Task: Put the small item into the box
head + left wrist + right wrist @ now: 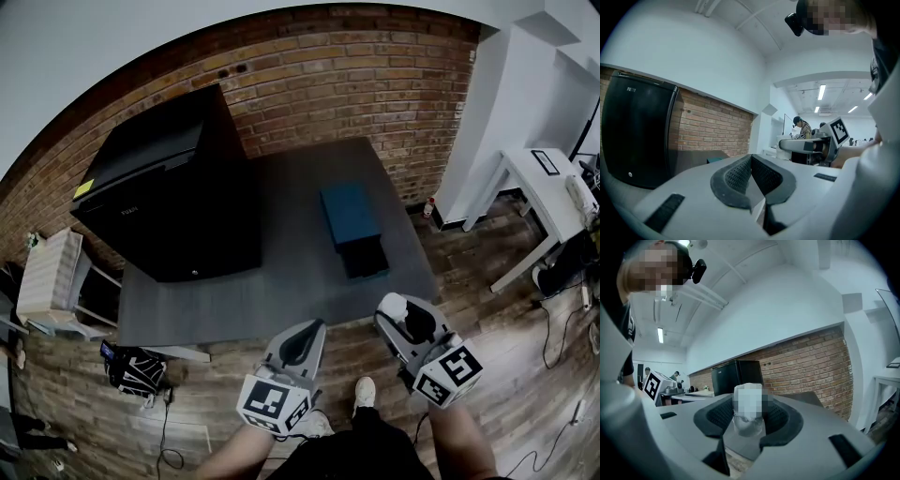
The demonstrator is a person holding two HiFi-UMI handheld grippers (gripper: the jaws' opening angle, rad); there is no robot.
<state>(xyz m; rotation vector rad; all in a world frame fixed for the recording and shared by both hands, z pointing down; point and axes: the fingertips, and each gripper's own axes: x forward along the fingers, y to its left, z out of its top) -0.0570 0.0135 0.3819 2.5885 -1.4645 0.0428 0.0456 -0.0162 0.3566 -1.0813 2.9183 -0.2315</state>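
The black cabinet (169, 197) bears a small pale brand mark, too blurred to read.

Pale item (749, 423) stands clamped in the jaws of the right gripper (747, 411); teal box (350, 214) lies well apart.

red brick wall (356, 75) at back, white wall (94, 47) above it. dark grey table (281, 291) set against the brick, black cabinet (169, 197) at its left end. wood plank floor (487, 281). white desk (548, 192) far right. strip lights (821, 92) lit on ceiling beyond.
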